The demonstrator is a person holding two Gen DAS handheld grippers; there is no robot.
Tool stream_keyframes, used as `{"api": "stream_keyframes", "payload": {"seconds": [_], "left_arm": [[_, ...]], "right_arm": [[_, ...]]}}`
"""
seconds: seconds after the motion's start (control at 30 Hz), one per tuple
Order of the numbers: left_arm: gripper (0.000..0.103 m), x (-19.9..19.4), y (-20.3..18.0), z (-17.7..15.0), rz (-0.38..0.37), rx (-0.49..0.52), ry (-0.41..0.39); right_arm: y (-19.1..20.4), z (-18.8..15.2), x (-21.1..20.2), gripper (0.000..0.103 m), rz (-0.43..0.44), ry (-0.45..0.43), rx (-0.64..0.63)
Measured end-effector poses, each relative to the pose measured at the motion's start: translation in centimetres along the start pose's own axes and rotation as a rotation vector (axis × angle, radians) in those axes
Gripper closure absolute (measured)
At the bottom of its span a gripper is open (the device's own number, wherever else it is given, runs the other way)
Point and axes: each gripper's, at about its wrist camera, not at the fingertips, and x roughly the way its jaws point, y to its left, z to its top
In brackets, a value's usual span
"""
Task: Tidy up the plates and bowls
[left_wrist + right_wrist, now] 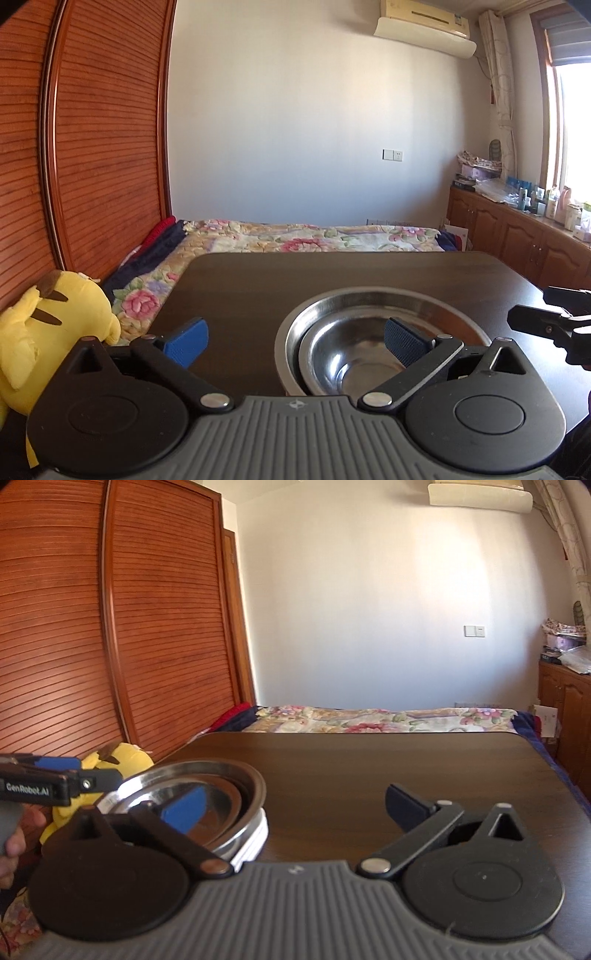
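Nearby, on the dark table (240, 284), a steel bowl (354, 354) sat nested in a wider steel dish (373, 299). Left gripper (295, 341) hung with jaws spread wide, nothing between them; bowl at its 3 o'clock, behind the right finger. Right gripper (295, 808) likewise wide and empty, stack (207, 797) at its 9 o'clock atop white plates (255, 840).

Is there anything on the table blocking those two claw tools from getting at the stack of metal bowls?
Nothing visible does. The stack of metal bowls sits on the dark table right in front of the open left gripper, one finger showing over the bowl. The open right gripper is beside the stack, with only bare tabletop around.
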Motion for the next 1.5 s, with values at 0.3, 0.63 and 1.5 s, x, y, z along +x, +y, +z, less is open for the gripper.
{"api": "stream_keyframes", "payload": {"seconds": [0.3, 0.63, 1.5], "left_arm": [[0.0, -0.1, -1.5, 0.7, 0.033, 0.02, 0.005], [0.0, -0.8, -4.5, 2.2, -0.041, 0.042, -0.02], [0.0, -5.0, -6.3, 2.6, -0.016, 0.078, -0.078]], "right_arm": [[0.0, 0.7, -1.1, 0.0, -0.082, -0.005, -0.008], [-0.5, 1.2, -2.2, 0.0, -0.181, -0.014, -0.013], [-0.6, 2.5, -5.8, 0.0, -0.274, -0.066, -0.02]]}}
